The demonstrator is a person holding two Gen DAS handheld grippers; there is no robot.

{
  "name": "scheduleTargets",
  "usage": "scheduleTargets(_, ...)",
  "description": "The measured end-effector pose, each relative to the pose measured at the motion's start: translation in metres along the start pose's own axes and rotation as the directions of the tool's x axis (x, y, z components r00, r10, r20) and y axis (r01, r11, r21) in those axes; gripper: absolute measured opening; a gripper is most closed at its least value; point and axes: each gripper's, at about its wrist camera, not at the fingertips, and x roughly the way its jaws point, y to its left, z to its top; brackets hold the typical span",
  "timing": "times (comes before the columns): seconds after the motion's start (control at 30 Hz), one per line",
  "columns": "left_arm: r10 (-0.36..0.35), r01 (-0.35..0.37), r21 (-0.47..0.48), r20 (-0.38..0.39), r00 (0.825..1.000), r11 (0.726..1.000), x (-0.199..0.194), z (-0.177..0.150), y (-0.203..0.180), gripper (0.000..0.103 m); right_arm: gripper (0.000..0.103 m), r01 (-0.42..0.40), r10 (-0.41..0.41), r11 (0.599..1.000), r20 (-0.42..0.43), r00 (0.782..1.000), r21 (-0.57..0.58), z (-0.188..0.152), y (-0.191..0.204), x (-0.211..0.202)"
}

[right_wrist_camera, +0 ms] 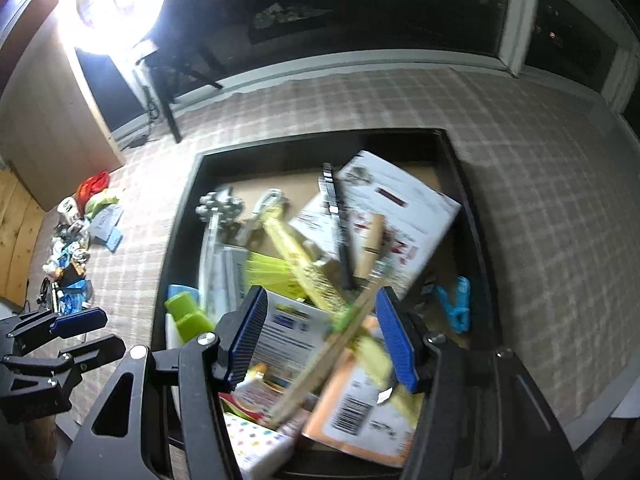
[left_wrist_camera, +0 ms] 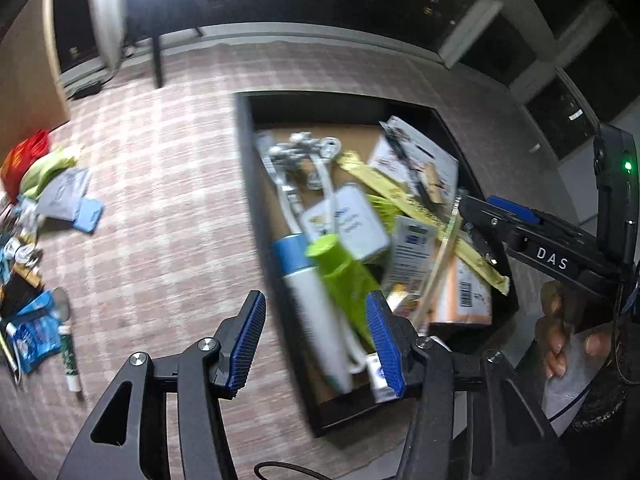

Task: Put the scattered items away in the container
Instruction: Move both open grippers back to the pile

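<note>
Clutter [left_wrist_camera: 36,216] sits at the far left of the left wrist view: a red bag, a green cloth, blue packets and a small white tube, all scattered on the checked carpet [left_wrist_camera: 160,200]. Toward the middle of the frame stands the black container [left_wrist_camera: 250,184], its near wall running from upper centre to the bottom edge. Inside it lie a white tube with a blue band [left_wrist_camera: 312,312], a lime green bottle [left_wrist_camera: 344,276] just beside it, a metal fitting with white handles, a long yellow packet [left_wrist_camera: 416,208] lying diagonally, and a white box [left_wrist_camera: 420,156] tilted at the back. The left gripper [left_wrist_camera: 316,340] hangs above the container's near left corner with its blue pads wide apart and nothing between them (the green bottle only shows through the gap). At the right edge, a hand [left_wrist_camera: 568,332] holds the other tool.

In the right wrist view the clutter is again at the far left, the container fills the centre, and the right gripper [right_wrist_camera: 322,336] is released, jaws spread above an orange labelled parcel [right_wrist_camera: 360,408] and a thin wooden stick [right_wrist_camera: 332,344]. A blue clip [right_wrist_camera: 456,308] lies at lower right inside the container.
</note>
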Motion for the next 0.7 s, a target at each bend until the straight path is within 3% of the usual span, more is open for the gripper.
scheduleTargets(0.33,0.043,-0.036,-0.146,0.045,0.998,0.989,-0.029,-0.022,0.088,0.050,0.056,-0.066,0.070,0.988,0.025,0.997,-0.143,0.007,0.071,0.015)
scheduleTargets(0.7,0.143,-0.109,-0.342,0.078,0.987,0.934,-0.071,-0.079,0.210,0.050,0.056,-0.179,0.174,0.949,-0.045,0.984,-0.260,0.002,0.166,0.039)
